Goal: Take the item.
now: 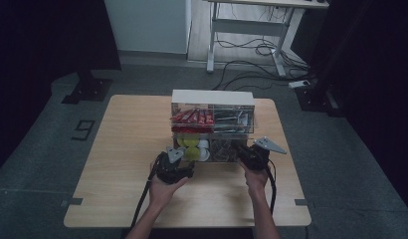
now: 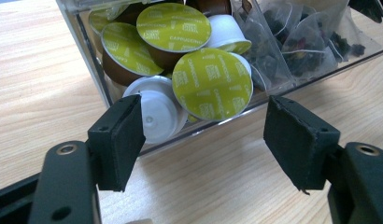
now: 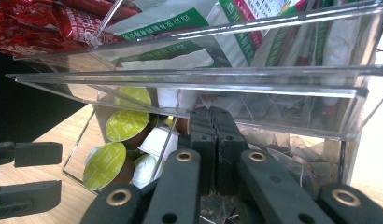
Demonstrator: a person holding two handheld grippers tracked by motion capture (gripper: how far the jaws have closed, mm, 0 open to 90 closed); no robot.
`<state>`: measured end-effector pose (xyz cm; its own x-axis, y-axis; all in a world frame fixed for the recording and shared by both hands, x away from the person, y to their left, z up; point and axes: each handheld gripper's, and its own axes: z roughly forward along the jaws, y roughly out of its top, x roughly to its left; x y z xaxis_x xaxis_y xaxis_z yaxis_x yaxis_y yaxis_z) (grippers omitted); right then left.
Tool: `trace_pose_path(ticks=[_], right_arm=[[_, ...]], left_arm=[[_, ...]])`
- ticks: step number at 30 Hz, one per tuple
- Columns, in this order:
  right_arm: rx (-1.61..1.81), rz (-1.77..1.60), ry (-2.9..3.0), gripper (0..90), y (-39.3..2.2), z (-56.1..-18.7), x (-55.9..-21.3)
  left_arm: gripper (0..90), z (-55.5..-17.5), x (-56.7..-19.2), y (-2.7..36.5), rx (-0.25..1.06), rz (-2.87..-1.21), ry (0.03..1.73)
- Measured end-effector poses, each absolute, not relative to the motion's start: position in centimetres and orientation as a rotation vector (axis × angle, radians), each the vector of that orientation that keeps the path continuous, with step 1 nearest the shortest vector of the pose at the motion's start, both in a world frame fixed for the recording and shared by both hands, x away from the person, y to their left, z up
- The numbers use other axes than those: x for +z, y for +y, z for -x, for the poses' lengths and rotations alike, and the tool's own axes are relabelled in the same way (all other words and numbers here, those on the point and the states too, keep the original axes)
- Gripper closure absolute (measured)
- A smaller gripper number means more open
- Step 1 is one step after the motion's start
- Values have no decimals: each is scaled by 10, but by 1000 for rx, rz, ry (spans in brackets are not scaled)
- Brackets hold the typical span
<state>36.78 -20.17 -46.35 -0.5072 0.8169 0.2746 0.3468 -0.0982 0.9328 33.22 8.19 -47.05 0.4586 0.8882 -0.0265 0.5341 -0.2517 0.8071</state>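
**Left jaws parted before capsule drawer**

Left gripper (image 2: 206, 135): black padded jaws stand apart, empty, just short of the clear acrylic drawer (image 2: 110, 93) holding green-lidded coffee capsules (image 2: 212, 84), apparently lined up for a pick. Right gripper (image 3: 212, 140): jaws pressed together, nothing visibly between them, against the drawer's tea-bag side, seemingly to steady it.

Both forearms reach in side by side. The left hand (image 1: 164, 191) holds the left gripper (image 2: 206, 135), its fingers (image 2: 117, 137) wide apart. The right hand (image 1: 255, 177) holds the right gripper (image 3: 212, 140), fingers pressed together.
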Motion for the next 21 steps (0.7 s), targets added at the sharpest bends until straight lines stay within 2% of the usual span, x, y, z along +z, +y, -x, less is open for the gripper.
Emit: trace_pose_path(ticks=[14,21], right_arm=[[1636,-1272,1794,879,-202,-368,-463],[1639,-1273,1794,879,-202,-368,-464]], left_arm=[[281,-344,-473,70,587,-1943,1205],[228,-351,-474,66,599,-1961,1223]])
